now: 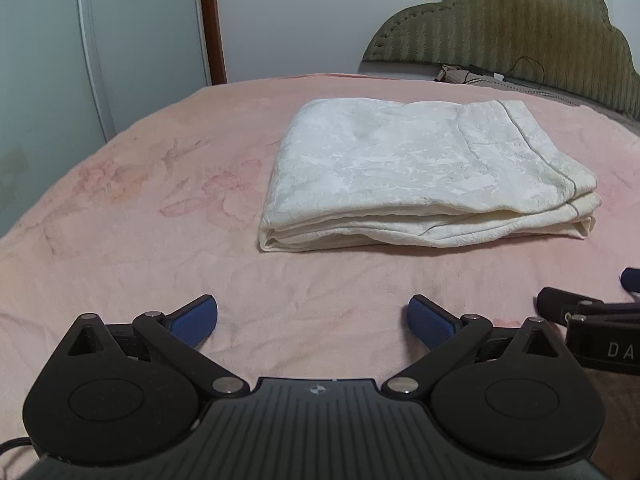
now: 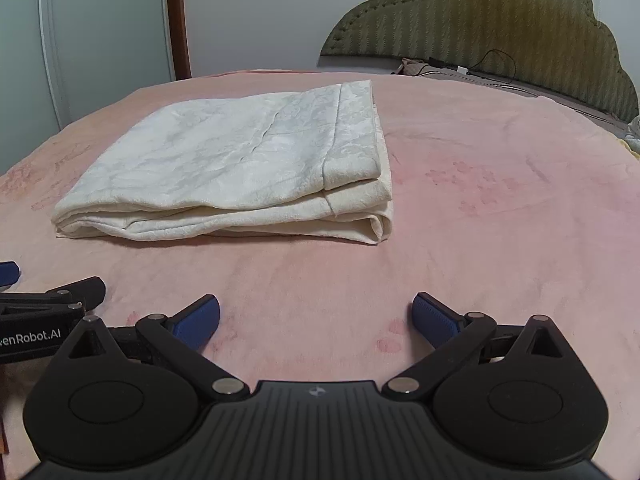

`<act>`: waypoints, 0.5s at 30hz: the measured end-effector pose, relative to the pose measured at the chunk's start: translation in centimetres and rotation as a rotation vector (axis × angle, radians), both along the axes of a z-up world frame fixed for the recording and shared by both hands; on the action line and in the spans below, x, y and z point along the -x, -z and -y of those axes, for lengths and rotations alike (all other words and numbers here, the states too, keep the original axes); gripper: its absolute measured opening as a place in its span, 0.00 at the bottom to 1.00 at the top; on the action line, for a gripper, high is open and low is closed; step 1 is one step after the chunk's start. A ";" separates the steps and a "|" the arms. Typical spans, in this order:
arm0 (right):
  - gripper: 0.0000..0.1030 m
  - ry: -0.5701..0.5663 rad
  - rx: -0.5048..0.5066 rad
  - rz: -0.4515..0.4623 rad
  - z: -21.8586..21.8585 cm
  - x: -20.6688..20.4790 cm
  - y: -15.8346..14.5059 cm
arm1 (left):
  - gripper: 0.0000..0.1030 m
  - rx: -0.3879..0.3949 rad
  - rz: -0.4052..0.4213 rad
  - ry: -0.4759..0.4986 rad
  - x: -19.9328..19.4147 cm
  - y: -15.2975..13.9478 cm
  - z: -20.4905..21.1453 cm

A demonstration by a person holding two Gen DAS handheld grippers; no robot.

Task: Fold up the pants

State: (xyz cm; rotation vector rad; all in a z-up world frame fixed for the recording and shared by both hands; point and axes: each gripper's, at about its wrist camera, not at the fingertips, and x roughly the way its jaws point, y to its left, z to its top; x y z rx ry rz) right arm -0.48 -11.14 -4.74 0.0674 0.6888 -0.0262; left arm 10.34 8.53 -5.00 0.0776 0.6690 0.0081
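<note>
Left wrist camera low over the pink bed (image 1: pixel 140 208), facing the headboard (image 1: pixel 520 32), folded pants (image 1: pixel 420 168) ahead right, right wrist camera alongside, same heading, pants (image 2: pixel 240 160) ahead left, both views sharing pants, bed, headboard, each catching the neighbouring gripper's edge.

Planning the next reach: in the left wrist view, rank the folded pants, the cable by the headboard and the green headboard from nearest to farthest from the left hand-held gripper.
1. Folded pants, ahead on the pink bedspread, right of centre.
2. Cable, at the bed's far right edge.
3. Green headboard, behind the cable.
Left hand-held gripper is open, holding nothing.
</note>
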 end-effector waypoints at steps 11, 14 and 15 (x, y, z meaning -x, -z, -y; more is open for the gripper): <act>1.00 0.000 -0.004 0.003 -0.2 -0.1 0.1 | 1.00 -0.001 0.001 -0.002 0.1 0.1 0.0; 1.00 0.000 -0.003 0.002 -0.2 -0.1 0.1 | 1.00 0.000 0.001 -0.003 0.1 0.1 0.1; 1.00 -0.001 -0.003 0.002 -0.2 -0.1 0.1 | 1.00 0.000 0.001 -0.003 0.1 0.1 0.0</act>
